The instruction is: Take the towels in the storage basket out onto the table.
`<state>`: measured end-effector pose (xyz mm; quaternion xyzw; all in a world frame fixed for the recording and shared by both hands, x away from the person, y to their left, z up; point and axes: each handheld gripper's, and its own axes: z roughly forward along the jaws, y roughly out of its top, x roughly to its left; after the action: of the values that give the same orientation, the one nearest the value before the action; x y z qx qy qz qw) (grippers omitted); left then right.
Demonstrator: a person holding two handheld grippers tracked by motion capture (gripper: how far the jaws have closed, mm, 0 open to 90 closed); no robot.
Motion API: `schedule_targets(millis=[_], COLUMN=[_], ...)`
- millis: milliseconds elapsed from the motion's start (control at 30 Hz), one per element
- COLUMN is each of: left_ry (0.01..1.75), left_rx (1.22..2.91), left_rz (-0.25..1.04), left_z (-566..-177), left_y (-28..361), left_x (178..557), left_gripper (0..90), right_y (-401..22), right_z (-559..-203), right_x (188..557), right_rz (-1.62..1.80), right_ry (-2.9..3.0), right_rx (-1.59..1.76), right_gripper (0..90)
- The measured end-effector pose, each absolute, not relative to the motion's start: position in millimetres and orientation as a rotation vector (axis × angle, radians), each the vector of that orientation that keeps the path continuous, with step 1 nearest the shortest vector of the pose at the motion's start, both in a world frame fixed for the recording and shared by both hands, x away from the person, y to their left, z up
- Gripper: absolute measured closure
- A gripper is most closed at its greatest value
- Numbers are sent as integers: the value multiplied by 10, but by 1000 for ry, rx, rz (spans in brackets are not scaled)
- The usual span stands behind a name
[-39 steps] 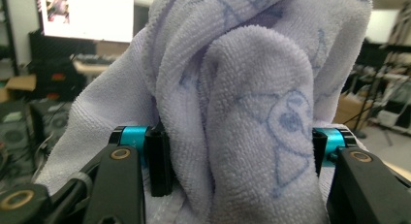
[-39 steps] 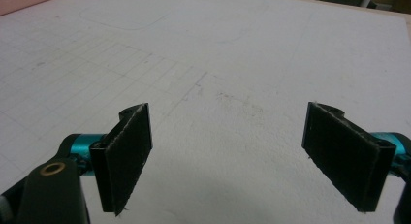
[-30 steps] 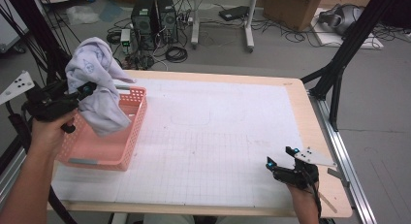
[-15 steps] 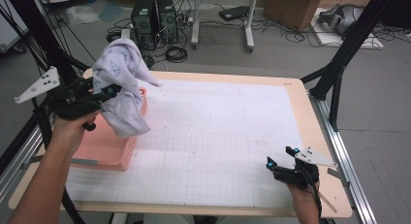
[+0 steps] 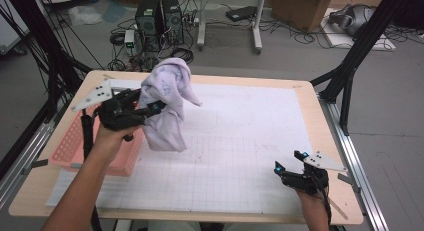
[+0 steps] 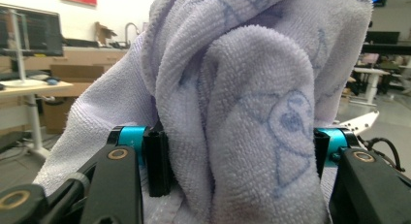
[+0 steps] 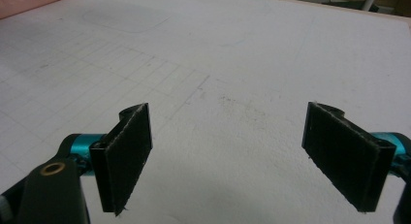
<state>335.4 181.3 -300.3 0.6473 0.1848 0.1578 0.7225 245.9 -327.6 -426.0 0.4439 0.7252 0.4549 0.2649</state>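
A pale lilac terry towel point(image 5: 167, 103) with blue line drawings hangs bunched in the air over the left part of the table. My left gripper point(image 5: 155, 108) is shut on a thick fold of it, just right of the pink basket point(image 5: 75, 146). In the left gripper view the towel point(image 6: 242, 88) bulges between both pads of that gripper point(image 6: 237, 161) and hides most of the room beyond. My right gripper point(image 5: 289, 161) rests near the table's front right corner. Its jaws stand wide apart over the white grid mat point(image 7: 218, 64), and the gripper point(image 7: 247, 156) holds nothing.
The white grid mat point(image 5: 240, 141) covers most of the wooden table point(image 5: 320, 121). Black frame posts point(image 5: 350, 66) stand at the right edge and more at the left. Computer towers point(image 5: 160, 16), cables and boxes lie on the floor behind.
My left hand has carried the towel to the right, from above the pink basket to beside its right wall over the mat. The right gripper has stayed where it was.
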Motion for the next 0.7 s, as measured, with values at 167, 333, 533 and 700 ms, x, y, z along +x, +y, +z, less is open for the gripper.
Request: schedule_targets(millis=[167, 333, 533, 700], left_ry=[408, 430, 484, 549], left_rx=[1455, 1511, 1577, 1641], left_rz=[324, 322, 325, 336], left_z=[-3107, -3228, -3443, -3625], left_y=[1499, 1183, 839, 591], left_x=[3408, 3490, 3614, 3733], left_gripper=[455, 448, 440, 438], right_y=[-3270, -3270, -3279, -3281], right_z=[-4259, -4260, -4263, -4264], right_x=[2466, 2466, 2472, 2476], right_rz=[1234, 1236, 1235, 1242], right_ry=[1960, 1961, 1963, 1962], right_rx=[1193, 1196, 1191, 1199], right_gripper=[168, 168, 168, 168])
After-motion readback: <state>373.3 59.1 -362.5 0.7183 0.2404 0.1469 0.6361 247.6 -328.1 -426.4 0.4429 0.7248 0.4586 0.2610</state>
